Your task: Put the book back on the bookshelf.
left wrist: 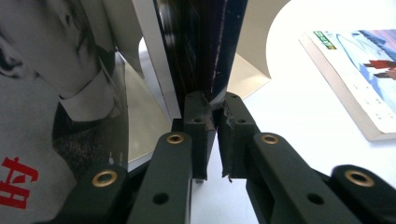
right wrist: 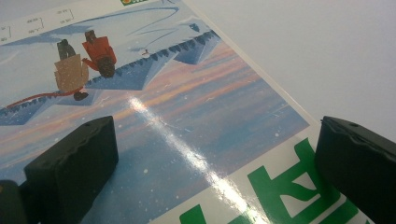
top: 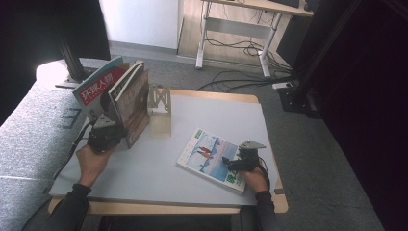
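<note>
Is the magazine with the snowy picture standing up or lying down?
Lying down. The snowy magazine rests flat on the table, cover up, under the right tool.

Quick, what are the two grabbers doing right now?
Left gripper: shut on the edge of the upright magazine.
Right gripper: open, jaws wide over the flat magazine, holding nothing.

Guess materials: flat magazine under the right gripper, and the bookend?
Flat magazine: glossy coated paper, going by the bright glare streak across its cover. Bookend: looks like thin sheet metal with a matte cream finish, judging by its cut-out lattice; painted or plastic cannot be told.
</note>
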The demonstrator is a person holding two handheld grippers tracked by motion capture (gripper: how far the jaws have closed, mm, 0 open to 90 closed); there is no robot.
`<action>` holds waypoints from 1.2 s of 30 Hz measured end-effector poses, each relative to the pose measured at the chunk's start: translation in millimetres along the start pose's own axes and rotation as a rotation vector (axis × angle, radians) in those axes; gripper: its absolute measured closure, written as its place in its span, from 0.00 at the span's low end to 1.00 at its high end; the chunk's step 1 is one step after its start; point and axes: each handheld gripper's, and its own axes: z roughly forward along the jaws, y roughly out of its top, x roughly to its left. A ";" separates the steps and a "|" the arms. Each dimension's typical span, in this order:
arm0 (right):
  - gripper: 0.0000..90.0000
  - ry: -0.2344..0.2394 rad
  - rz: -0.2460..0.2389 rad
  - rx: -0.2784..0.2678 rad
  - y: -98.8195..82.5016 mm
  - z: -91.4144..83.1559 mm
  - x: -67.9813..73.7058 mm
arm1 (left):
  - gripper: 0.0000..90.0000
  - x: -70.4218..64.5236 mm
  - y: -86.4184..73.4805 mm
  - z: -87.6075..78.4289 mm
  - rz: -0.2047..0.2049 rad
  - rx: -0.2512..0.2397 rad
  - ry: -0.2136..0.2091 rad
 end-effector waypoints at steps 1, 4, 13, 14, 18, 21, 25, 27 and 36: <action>0.00 0.000 0.000 0.000 0.0 0.0 -0.1 | 0.92 0.5 0.4 0.2 -0.005 0.002 -0.003; 0.00 0.000 0.000 0.000 0.0 0.0 0.0 | 0.93 2.6 1.7 2.2 -0.017 -0.001 0.003; 0.00 0.000 0.000 0.000 0.0 0.0 -0.1 | 0.93 6.4 7.3 13.0 -0.044 -0.016 0.002; 0.00 0.000 0.000 -0.001 0.0 0.0 -0.1 | 0.93 6.3 7.7 14.2 -0.046 -0.020 0.003; 0.00 0.000 0.000 0.000 0.0 0.0 -0.1 | 0.93 6.0 9.5 17.5 -0.050 -0.025 0.008; 0.00 0.000 0.000 0.000 0.0 0.0 -0.1 | 0.93 7.1 10.3 18.2 -0.054 -0.023 0.009; 0.00 0.001 0.000 0.000 0.0 0.0 -0.1 | 0.93 7.3 10.0 18.1 -0.052 -0.022 0.009; 0.00 0.001 0.000 -0.001 0.0 0.0 -0.1 | 0.92 7.1 9.8 18.0 -0.049 -0.023 0.008; 0.00 0.002 0.000 0.000 -0.2 -0.2 -0.2 | 0.80 2.4 4.5 5.4 -0.025 -0.019 -0.009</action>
